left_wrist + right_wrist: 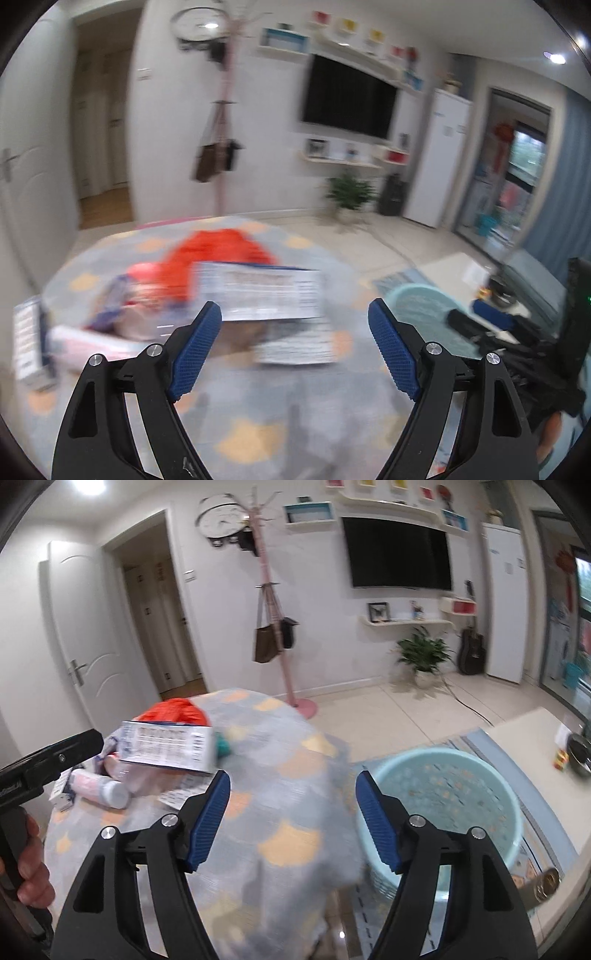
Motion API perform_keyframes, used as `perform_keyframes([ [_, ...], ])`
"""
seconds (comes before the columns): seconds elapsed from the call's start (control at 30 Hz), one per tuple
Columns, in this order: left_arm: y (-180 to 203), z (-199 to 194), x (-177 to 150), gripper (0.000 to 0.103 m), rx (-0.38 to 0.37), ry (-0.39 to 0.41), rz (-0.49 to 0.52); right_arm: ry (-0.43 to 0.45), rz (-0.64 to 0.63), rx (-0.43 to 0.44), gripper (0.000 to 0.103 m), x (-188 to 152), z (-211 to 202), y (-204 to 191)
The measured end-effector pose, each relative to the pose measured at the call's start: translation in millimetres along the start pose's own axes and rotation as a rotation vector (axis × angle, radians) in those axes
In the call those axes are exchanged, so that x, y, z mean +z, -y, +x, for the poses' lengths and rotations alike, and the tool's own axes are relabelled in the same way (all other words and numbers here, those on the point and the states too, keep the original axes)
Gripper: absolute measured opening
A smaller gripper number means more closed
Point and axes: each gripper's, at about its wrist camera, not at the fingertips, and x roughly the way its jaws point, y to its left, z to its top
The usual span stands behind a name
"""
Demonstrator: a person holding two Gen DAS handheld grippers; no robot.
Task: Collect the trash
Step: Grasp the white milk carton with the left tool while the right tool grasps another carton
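A pile of trash lies on a grey blanket with orange patches: a white and blue printed carton, a red-orange plastic bag, a pink and white bottle and small boxes. My left gripper is open and empty, just short of the carton; its body shows at the left of the right wrist view. My right gripper is open and empty over the blanket, right of the pile. A light blue basket stands on the floor to the right.
A low white table with a black bowl and a small cube stands at the right. A pink coat stand with bags, a potted plant, a guitar and a white cabinet line the far wall. The left wrist view is blurred.
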Motion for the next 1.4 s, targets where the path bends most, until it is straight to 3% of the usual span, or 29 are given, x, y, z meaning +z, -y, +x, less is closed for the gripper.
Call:
perform_keyframes([
  [0.1, -42, -9, 3, 0.081, 0.138, -0.015, -0.033, 0.001, -0.030, 0.044, 0.069, 7, 8, -24],
  [0.3, -137, -23, 4, 0.082, 0.319, -0.033, -0.179, -0.008, -0.150, 0.106, 0.078, 22, 34, -78],
  [0.47, -219, -22, -2, 0.082, 0.449, -0.091, -0.310, -0.057, -0.188, 0.183, 0.078, 42, 72, -105],
  [0.63, -265, -10, -13, 0.082, 0.480, -0.144, -0.388, -0.130, -0.152, 0.221, 0.078, 65, 119, -111],
  [0.8, -284, 8, -18, 0.082, 0.489, -0.178, -0.415, -0.206, -0.147, 0.224, 0.077, 68, 153, -111],
  [0.9, -285, 11, -29, 0.082, 0.482, -0.194, -0.416, -0.255, -0.155, 0.240, 0.070, 62, 161, -111],
  [1.07, -288, 18, -38, 0.081, 0.471, -0.218, -0.423, -0.268, -0.220, 0.248, 0.067, 39, 137, -116],
  [1.4, -286, 24, -46, 0.073, 0.463, -0.234, -0.433, -0.343, -0.316, 0.422, 0.067, -11, 80, -143],
])
